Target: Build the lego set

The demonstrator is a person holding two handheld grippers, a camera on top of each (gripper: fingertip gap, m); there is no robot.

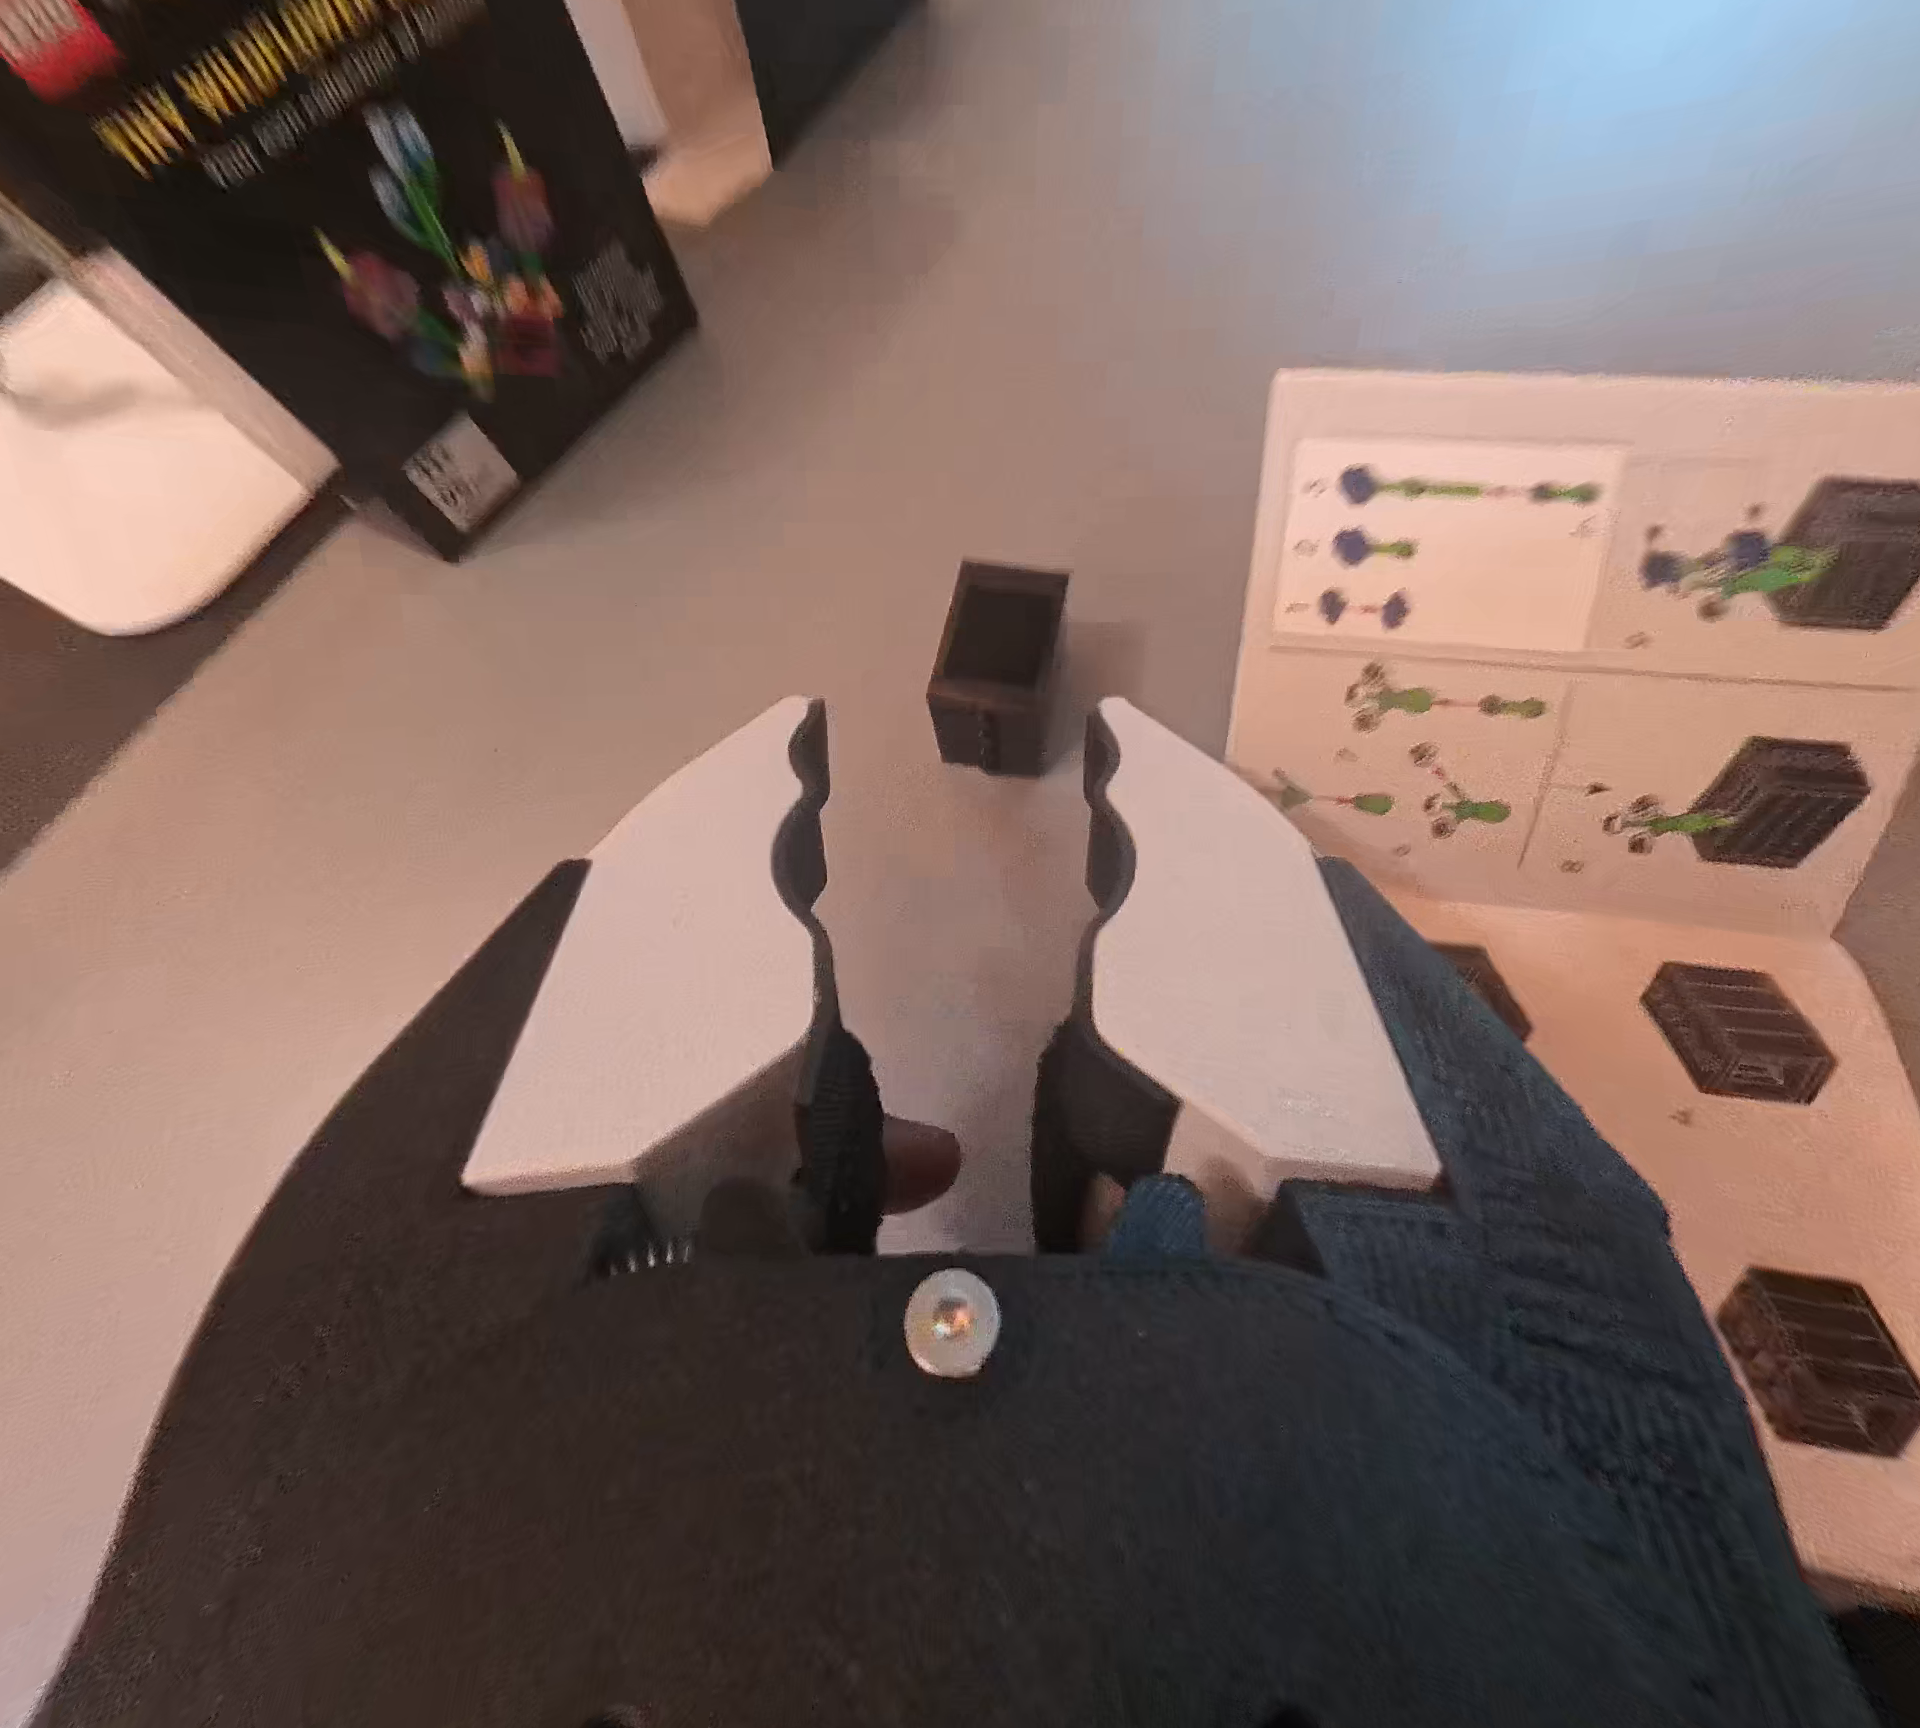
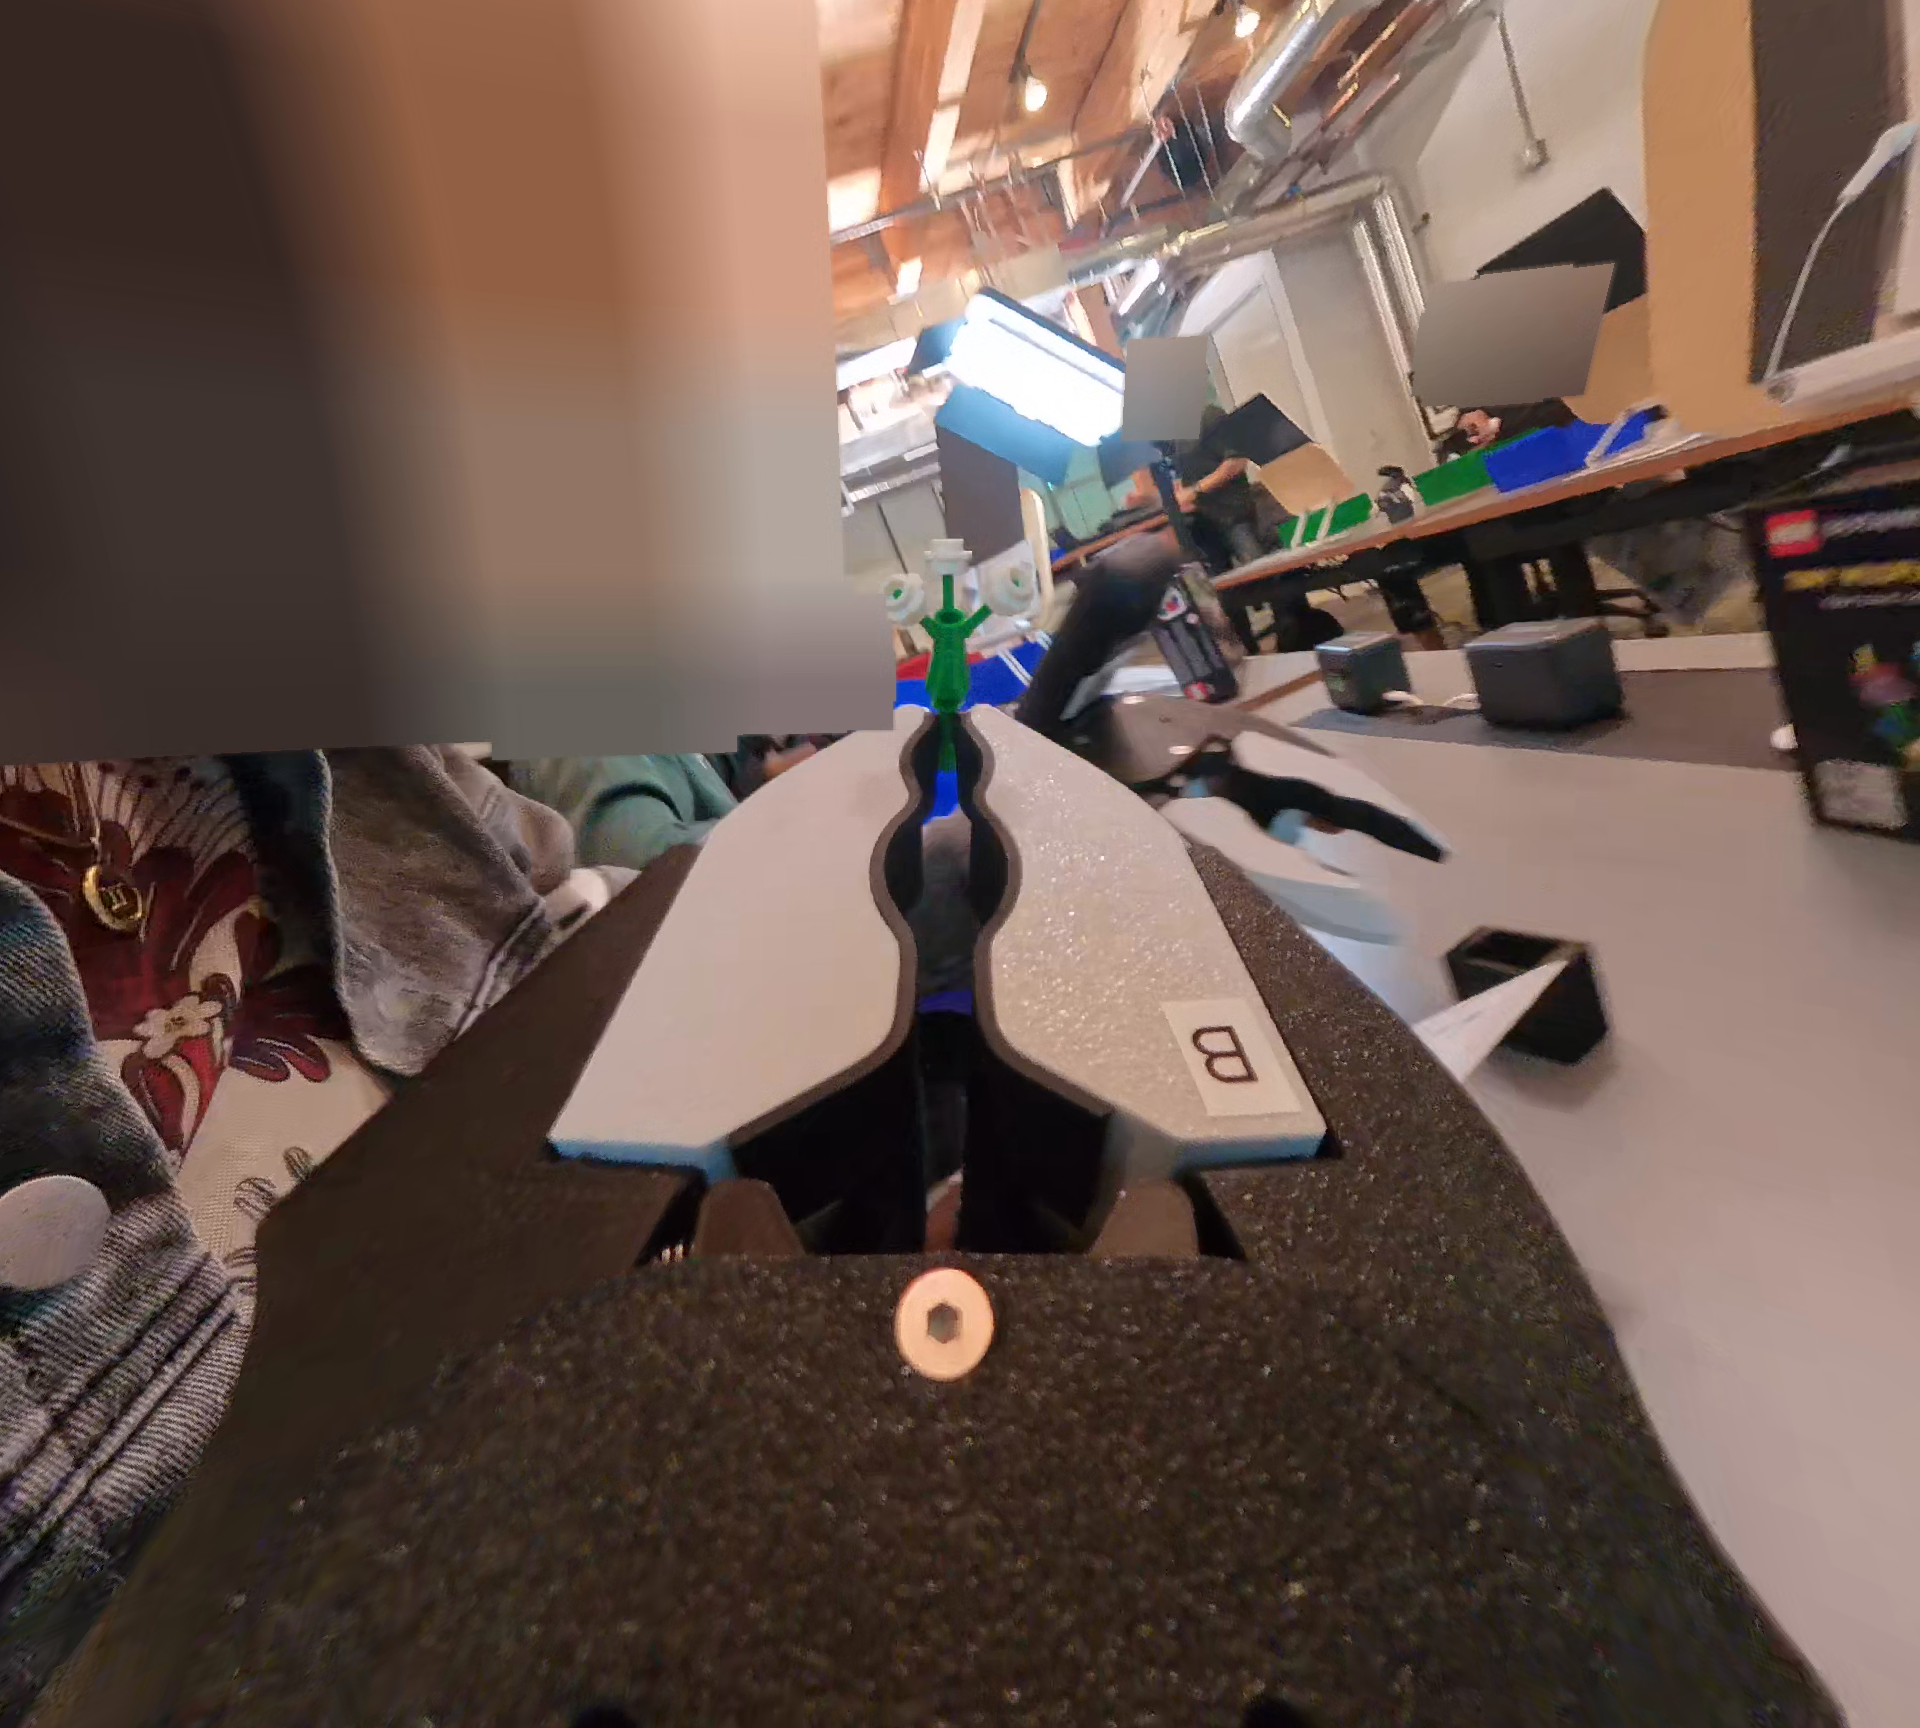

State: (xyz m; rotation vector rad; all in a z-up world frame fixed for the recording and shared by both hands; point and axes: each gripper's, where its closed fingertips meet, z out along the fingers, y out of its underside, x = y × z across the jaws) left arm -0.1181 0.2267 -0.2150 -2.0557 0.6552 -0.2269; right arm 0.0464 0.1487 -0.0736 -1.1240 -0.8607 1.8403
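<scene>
A: Where does the build stand?

B: The right gripper (image 2: pixel 945 722) is clamped on a green flower stem (image 2: pixel 945 670), pinched low at the very tips of its fingers. The stem stands up past the tips with three small white blossoms (image 2: pixel 948 582) at its top. It is held up off the grey table (image 2: pixel 1558 1263), pointing out toward the room.

A: And the other tool?

B: The left gripper (image 1: pixel 956 743) is spread apart and holds nothing. It hovers above the table, aimed at the small black pot (image 1: pixel 1000 670), which sits upright just beyond its fingertips with its open top showing.

A: So which step is this?

B: I judge it to be planting a finished stem. The instruction booklet (image 1: pixel 1558 639) lies open to the right of the pot, and its pages picture stems going into a black box like this one. The set's black box (image 1: pixel 343 203) stands at the far left.

A: Is anything in the pot yet?

B: From the left wrist view its inside looks dark and empty, though blur makes that hard to swear to.

A: What does the next move call for?

B: Probably the left gripper closing on the pot's walls to steady it, since it looks light enough to tip. Then the right must bring the stem down vertical and press its base into the pot. The grip is thin, so the stem could twist under pressure.
</scene>
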